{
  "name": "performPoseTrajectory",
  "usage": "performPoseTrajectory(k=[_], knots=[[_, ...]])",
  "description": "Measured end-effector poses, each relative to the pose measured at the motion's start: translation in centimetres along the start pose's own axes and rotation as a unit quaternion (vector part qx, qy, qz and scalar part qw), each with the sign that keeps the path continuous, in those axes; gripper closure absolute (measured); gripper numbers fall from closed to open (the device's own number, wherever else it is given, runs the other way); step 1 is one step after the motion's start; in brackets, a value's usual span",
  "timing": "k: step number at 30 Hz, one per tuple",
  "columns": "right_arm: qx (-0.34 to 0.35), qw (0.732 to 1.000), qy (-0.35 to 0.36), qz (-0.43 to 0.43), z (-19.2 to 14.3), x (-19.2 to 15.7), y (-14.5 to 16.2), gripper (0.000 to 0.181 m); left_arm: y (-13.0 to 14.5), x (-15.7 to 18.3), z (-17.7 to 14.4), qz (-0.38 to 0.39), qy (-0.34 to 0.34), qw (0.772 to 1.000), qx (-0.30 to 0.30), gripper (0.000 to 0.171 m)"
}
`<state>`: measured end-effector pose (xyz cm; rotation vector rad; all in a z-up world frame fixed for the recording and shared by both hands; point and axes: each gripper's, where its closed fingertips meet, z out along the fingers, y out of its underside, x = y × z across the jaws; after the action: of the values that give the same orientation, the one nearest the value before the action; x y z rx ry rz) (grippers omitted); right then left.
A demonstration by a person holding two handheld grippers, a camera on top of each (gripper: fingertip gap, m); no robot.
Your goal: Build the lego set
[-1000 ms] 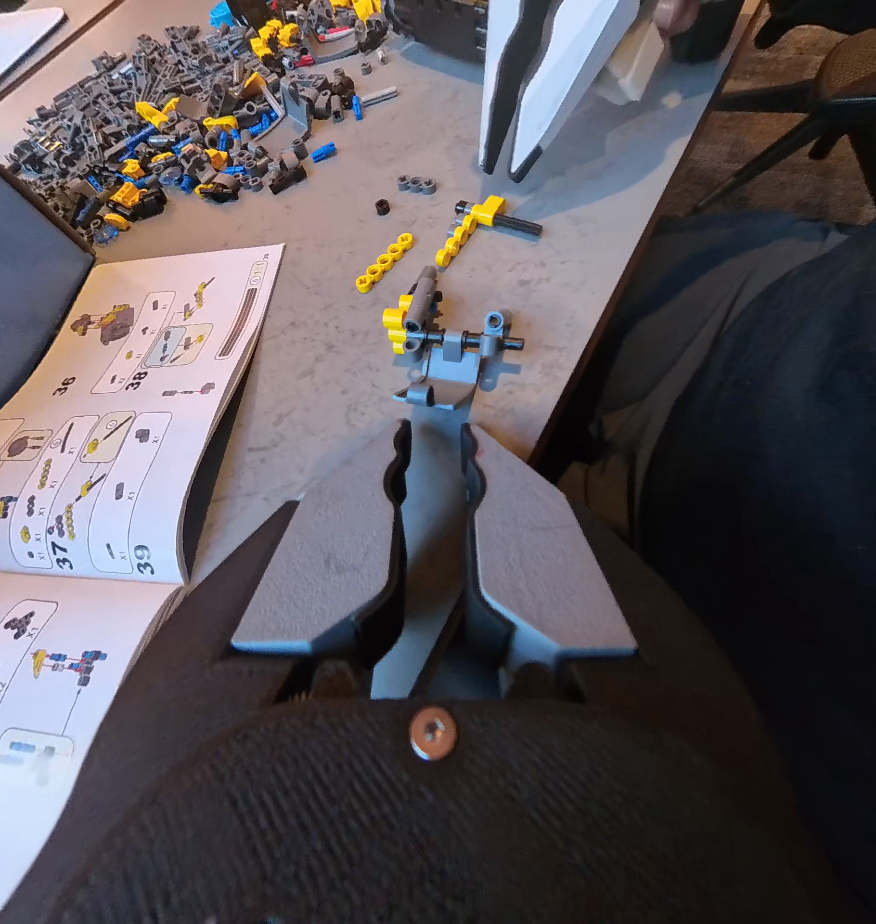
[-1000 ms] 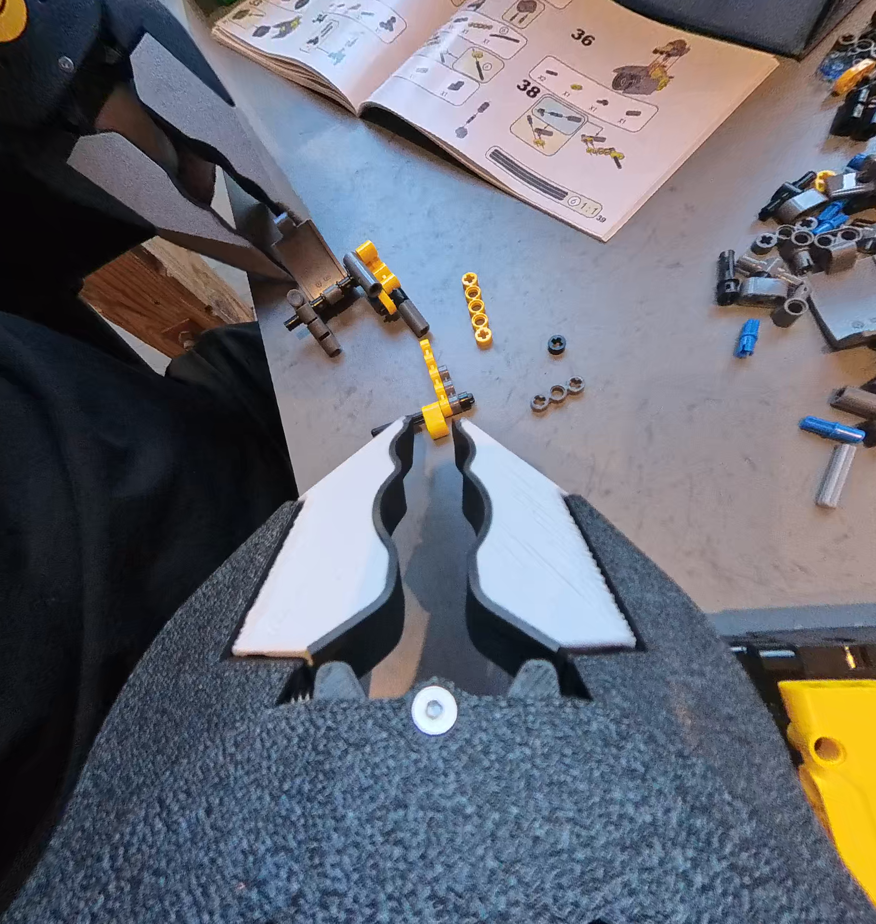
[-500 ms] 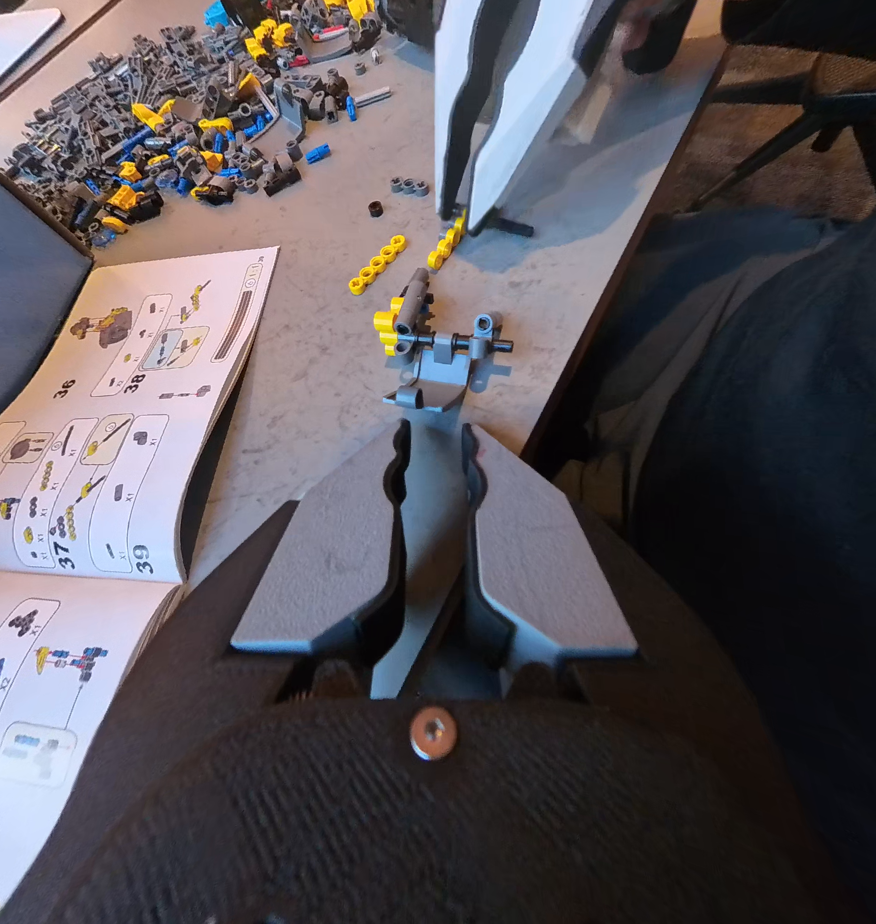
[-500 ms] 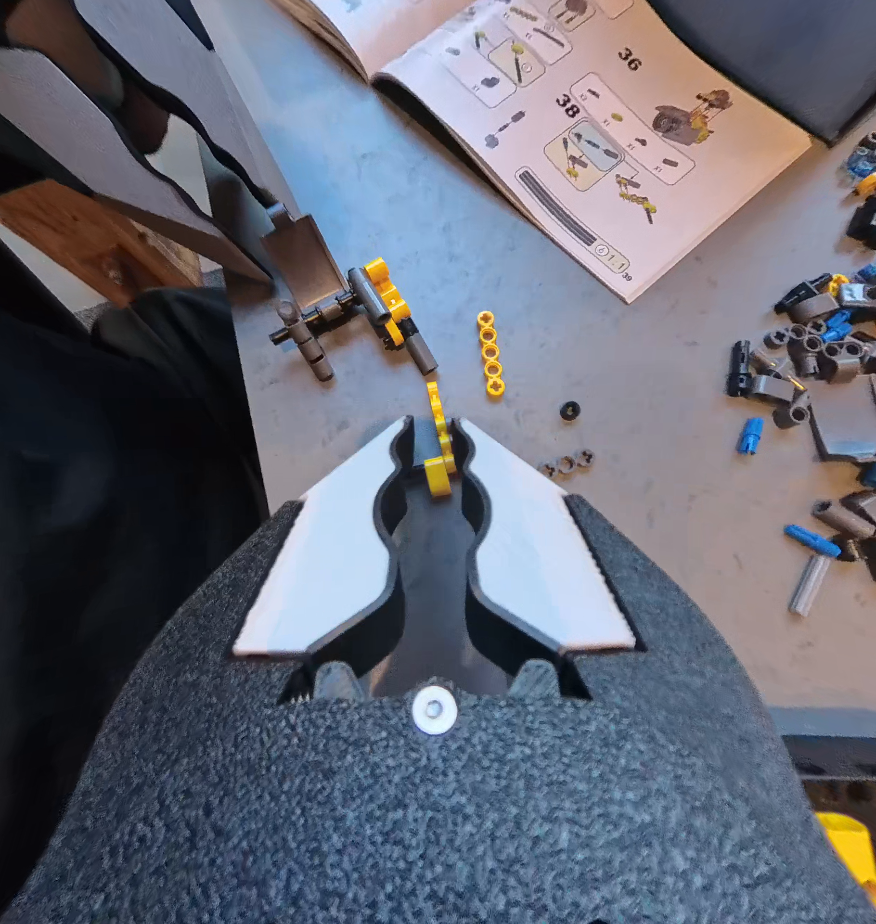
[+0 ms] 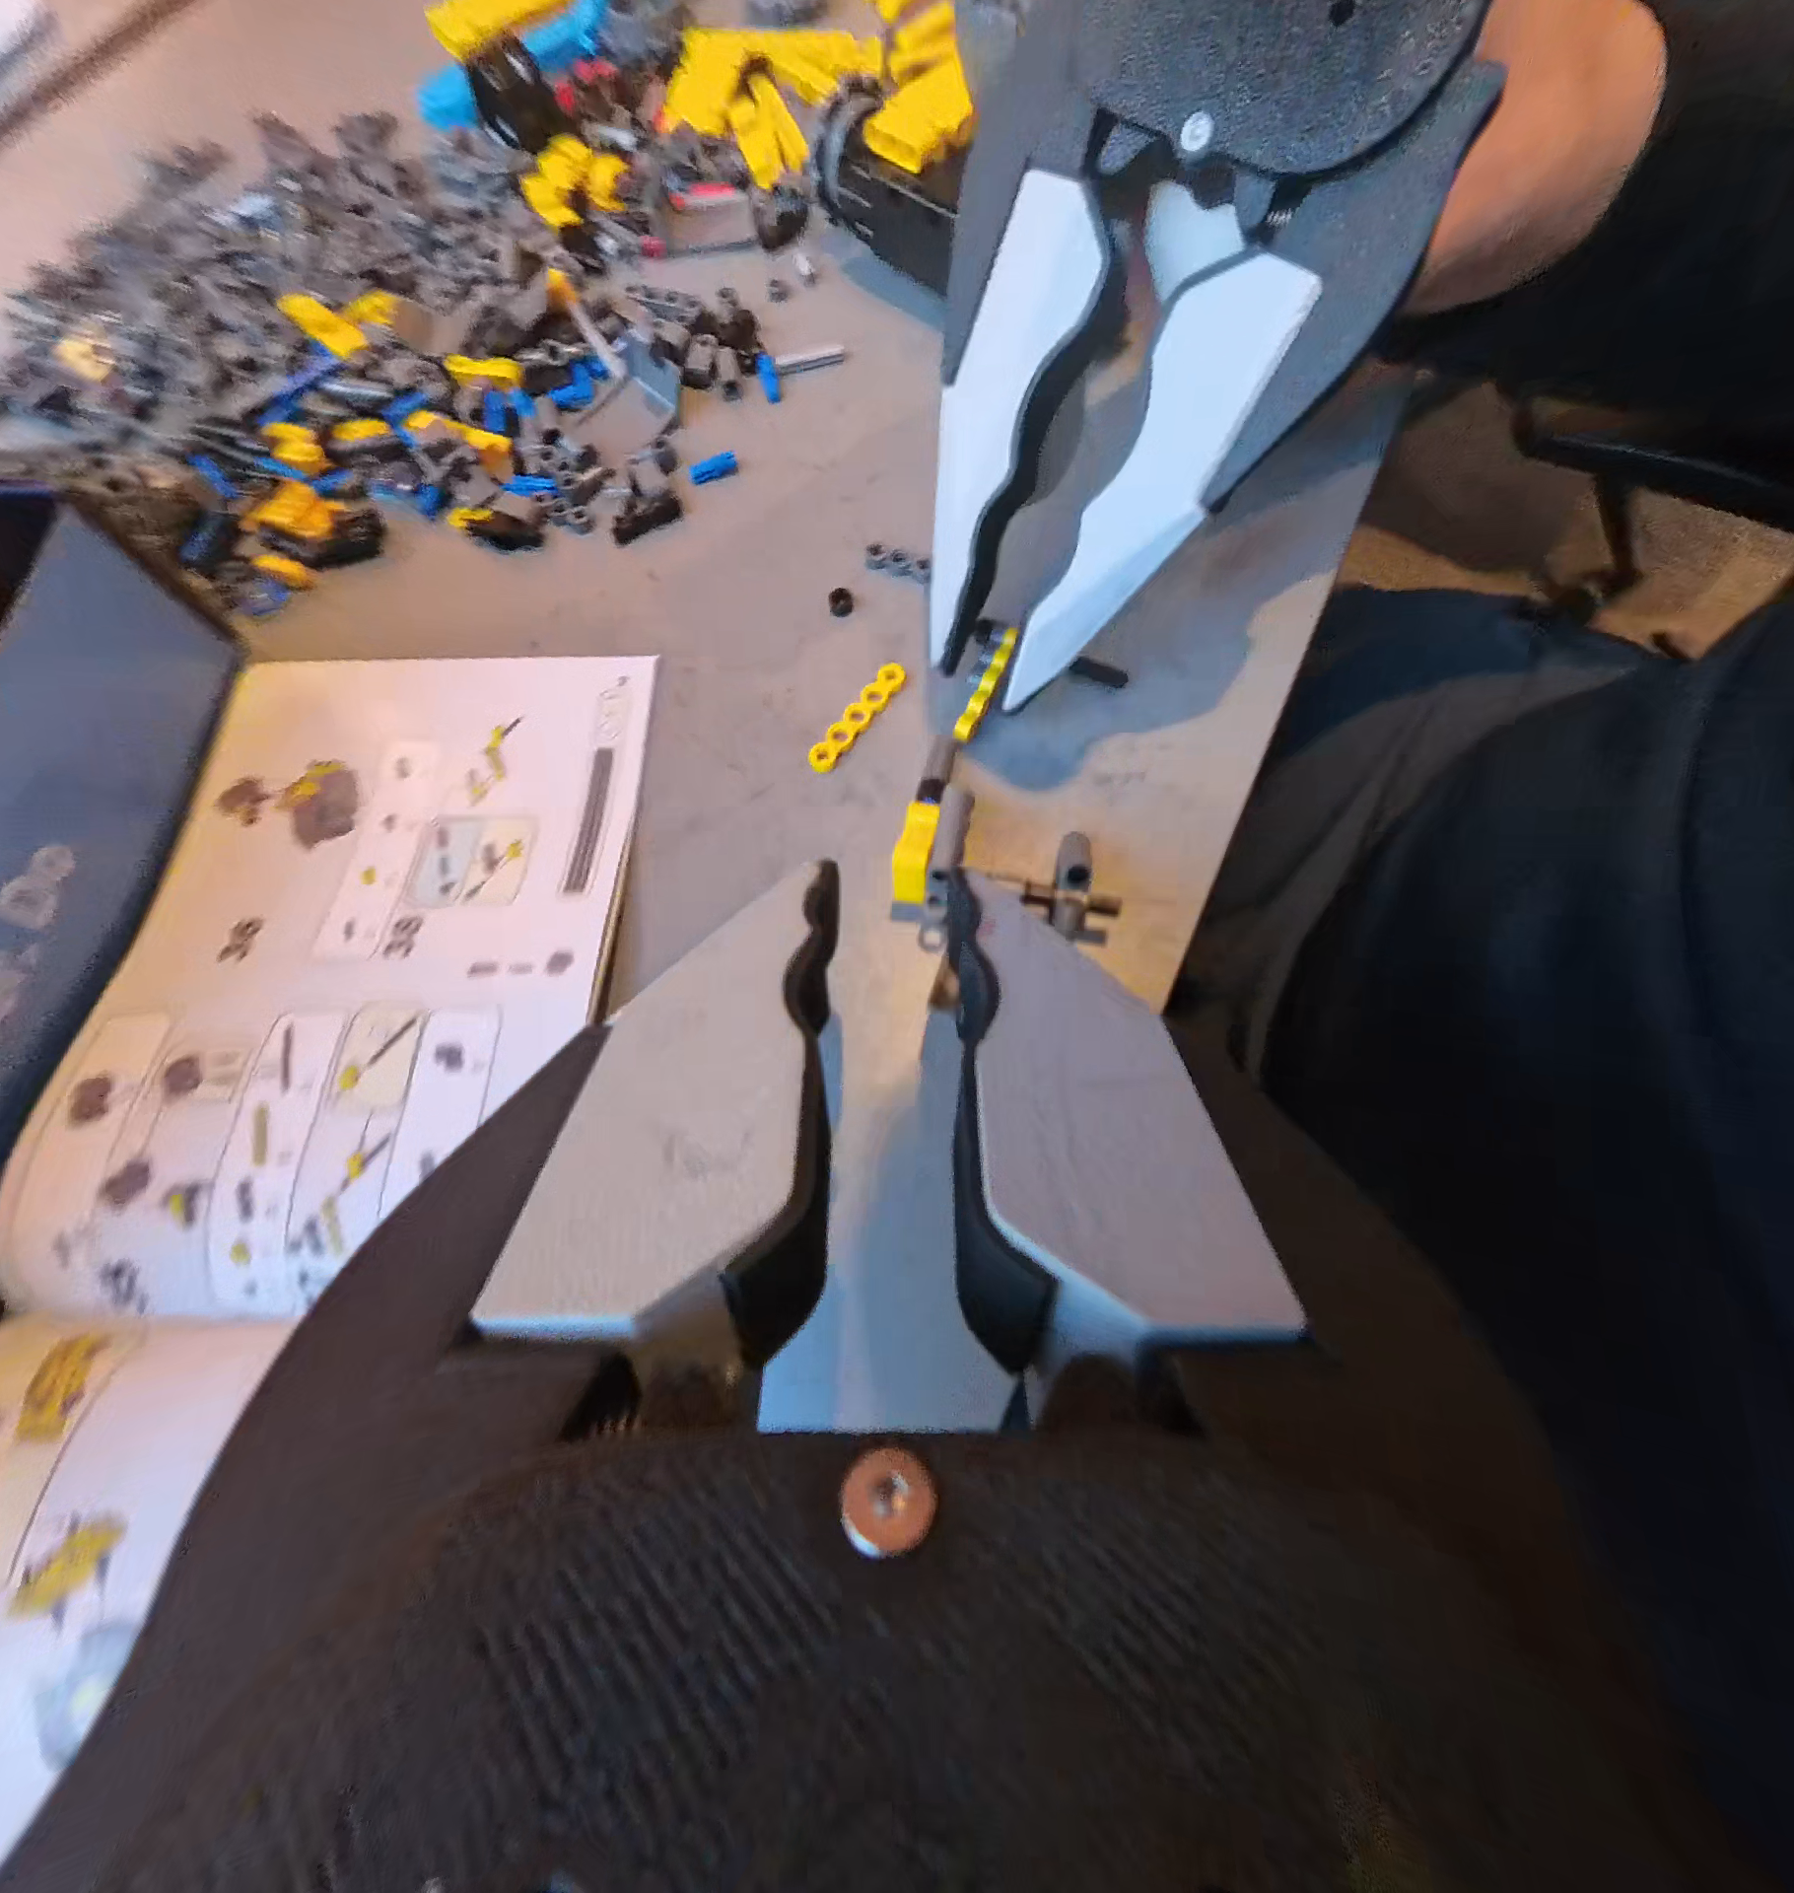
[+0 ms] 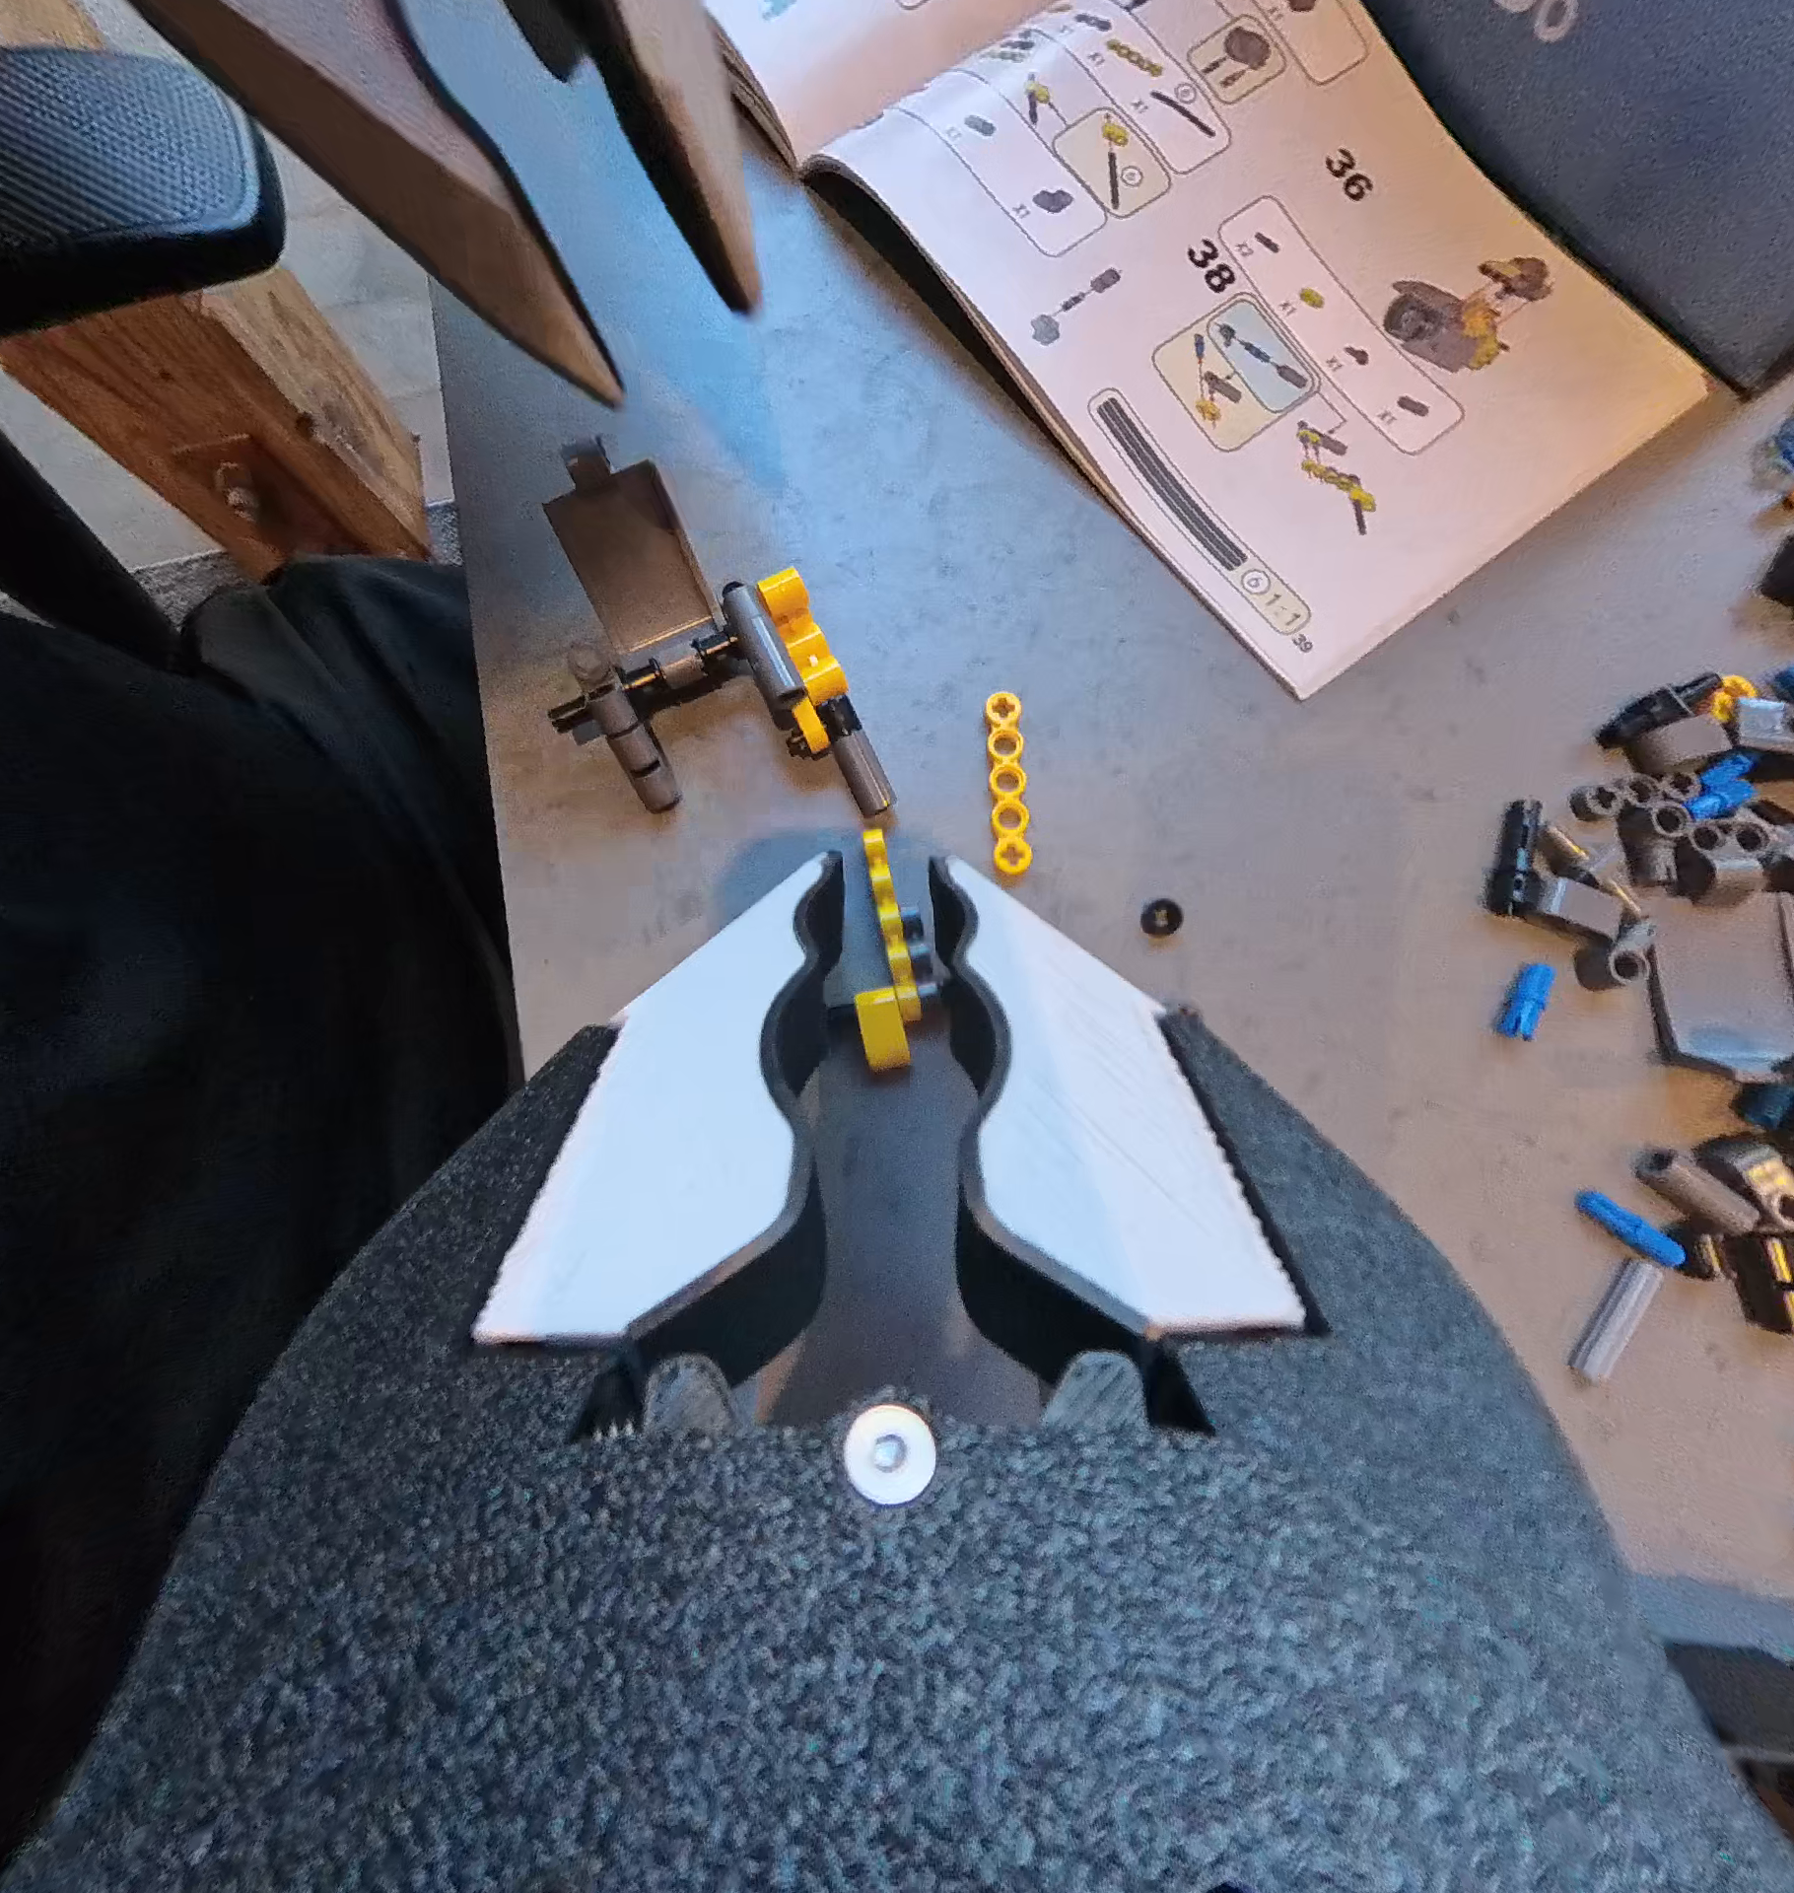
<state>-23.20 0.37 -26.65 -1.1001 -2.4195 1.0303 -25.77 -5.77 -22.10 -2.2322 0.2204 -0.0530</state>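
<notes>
Right white-fingered gripper (image 6: 881,871) parted narrowly, straddling a glossy yellow holed plastic beam on a black axle (image 6: 885,948), contact unclear. Left grey-fingered gripper (image 5: 891,901) slightly open, empty, above a smooth grey panel assembly with yellow connector (image 6: 703,666) on the speckled grey tabletop (image 6: 1231,819). Loose yellow 5-hole beam (image 6: 1008,784) just beside.

Right gripper (image 6: 881,871) fingers straddle yellow plastic beam on black axle (image 6: 888,958), apart from grey-and-yellow brick subassembly (image 6: 709,656) lying near left gripper (image 5: 891,889)

Open instruction booklet (image 6: 1282,338), loose brick pile (image 5: 340,389), grey table (image 6: 1282,871), chair (image 6: 84,174)
</notes>
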Motion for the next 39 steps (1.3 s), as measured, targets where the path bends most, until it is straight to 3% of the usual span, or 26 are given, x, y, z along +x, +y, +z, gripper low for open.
performPoseTrajectory(k=[3, 6, 13, 16, 22, 32, 36, 39], knots=[[-0.009, 1.000, -0.005, -0.009, 0.4, 0.0, -0.1, 0.163, -0.3, 0.3, 2.6, -0.004, 0.051, 0.996, -0.073, 0.141], [-0.017, 1.000, -0.002, -0.019, 0.2, 0.0, 0.3, 0.163, 0.7, 0.0, 4.3, 0.012, 0.052, 0.991, -0.126, 0.140], [-0.016, 1.000, -0.006, -0.019, -0.3, 0.2, 0.6, 0.163, 2.1, 0.5, 5.3, 0.038, 0.056, 0.984, -0.168, 0.142], [-0.024, 0.999, -0.011, -0.019, -0.1, 0.2, 1.0, 0.163, 2.4, 0.6, 5.7, 0.048, 0.061, 0.981, -0.176, 0.156], [-0.027, 0.999, -0.019, -0.014, 0.1, 0.0, 1.2, 0.167, 2.3, 0.6, 5.7, 0.023, 0.069, 0.987, -0.146, 0.156], [-0.010, 0.999, -0.032, 0.003, 0.5, -0.4, 0.7, 0.174, 1.3, 1.4, 5.6, -0.025, 0.084, 0.996, -0.024, 0.156], [-0.005, 0.999, -0.040, 0.002, 0.6, -0.8, 0.7, 0.173, 1.6, 1.6, 5.6, -0.045, 0.083, 0.995, -0.036, 0.153], [-0.010, 0.999, -0.030, -0.009, 0.4, -0.7, 0.9, 0.174, 2.1, 2.0, 5.4, -0.049, 0.091, 0.992, -0.068, 0.132]])
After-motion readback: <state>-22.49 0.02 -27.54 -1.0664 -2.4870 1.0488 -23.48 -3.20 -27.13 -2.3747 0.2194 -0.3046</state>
